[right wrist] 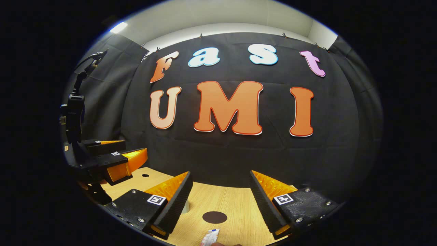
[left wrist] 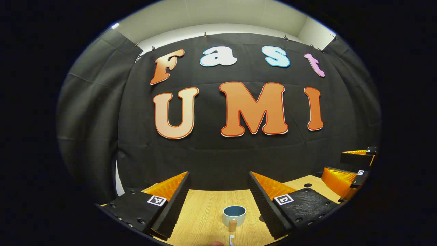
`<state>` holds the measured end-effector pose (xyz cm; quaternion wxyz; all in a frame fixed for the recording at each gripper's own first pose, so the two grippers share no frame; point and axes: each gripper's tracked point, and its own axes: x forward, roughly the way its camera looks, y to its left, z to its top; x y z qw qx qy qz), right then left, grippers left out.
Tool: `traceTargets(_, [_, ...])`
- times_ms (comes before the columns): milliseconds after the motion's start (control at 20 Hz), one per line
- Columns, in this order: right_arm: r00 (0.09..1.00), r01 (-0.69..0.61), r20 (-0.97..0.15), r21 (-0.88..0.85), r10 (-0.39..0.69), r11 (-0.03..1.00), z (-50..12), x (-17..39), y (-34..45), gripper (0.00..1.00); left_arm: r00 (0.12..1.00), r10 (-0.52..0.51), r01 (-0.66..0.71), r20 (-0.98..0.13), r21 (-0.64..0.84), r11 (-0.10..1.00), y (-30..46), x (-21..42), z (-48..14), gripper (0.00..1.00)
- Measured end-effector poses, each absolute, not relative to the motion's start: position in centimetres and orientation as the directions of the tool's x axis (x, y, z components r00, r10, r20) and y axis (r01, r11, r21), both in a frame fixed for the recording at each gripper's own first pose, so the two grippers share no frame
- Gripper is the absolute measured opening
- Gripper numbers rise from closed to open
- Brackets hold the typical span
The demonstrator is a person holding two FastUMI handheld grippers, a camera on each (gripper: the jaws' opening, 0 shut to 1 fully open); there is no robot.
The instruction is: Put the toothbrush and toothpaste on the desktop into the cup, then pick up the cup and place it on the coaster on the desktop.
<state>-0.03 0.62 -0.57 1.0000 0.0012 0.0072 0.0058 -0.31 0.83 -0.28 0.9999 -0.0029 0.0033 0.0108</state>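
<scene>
Both grippers hang released above the desk (left wrist: 205,205): the left gripper (left wrist: 218,201) frames the cup (left wrist: 234,215) at bottom centre, probably lining up; the right gripper (right wrist: 220,201) frames the dark coaster (right wrist: 214,217). Cut off at the bottom edge, the toothbrush (left wrist: 231,239) and toothpaste (right wrist: 210,236) lie on the wood, barely legible.

1. The desk (left wrist: 205,208) looks like pale wood with fine straight grain, its finish matt.
2. The cup (left wrist: 234,215) looks like smooth glazed ceramic with a soft sheen — pale outside, grey-blue inside.
3. The left gripper (left wrist: 218,205) has matt black jaws with ribbed, rubbery inner faces, backed by orange plastic with printed ridges.
4. The coaster (right wrist: 214,217) is a flat, dark, matt disc.
5. The toothpaste (right wrist: 210,236) tube is glossy white plastic.
6. The booth wall (right wrist: 222,153) is black cloth — dull, faintly creased.
</scene>
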Motion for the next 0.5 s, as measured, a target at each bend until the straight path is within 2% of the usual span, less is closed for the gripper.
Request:
traceTargets(200, [0.998, -0.016, -0.055, 0.025, 0.017, 1.0, -1.8, -0.2, 0.5, 0.99, 0.999, 0.027, -0.028, -0.027, -0.027, 0.999, 0.6, -0.5, -0.9, 1.0])
traceTargets(500, [0.992, -0.014, -0.12, 0.077, 0.023, 0.997, -3.9, -0.4, 0.2, 0.99, 0.99, 0.008, -0.015, -0.143, -0.049, 0.999, 0.1, -0.5, -4.2, 0.99])
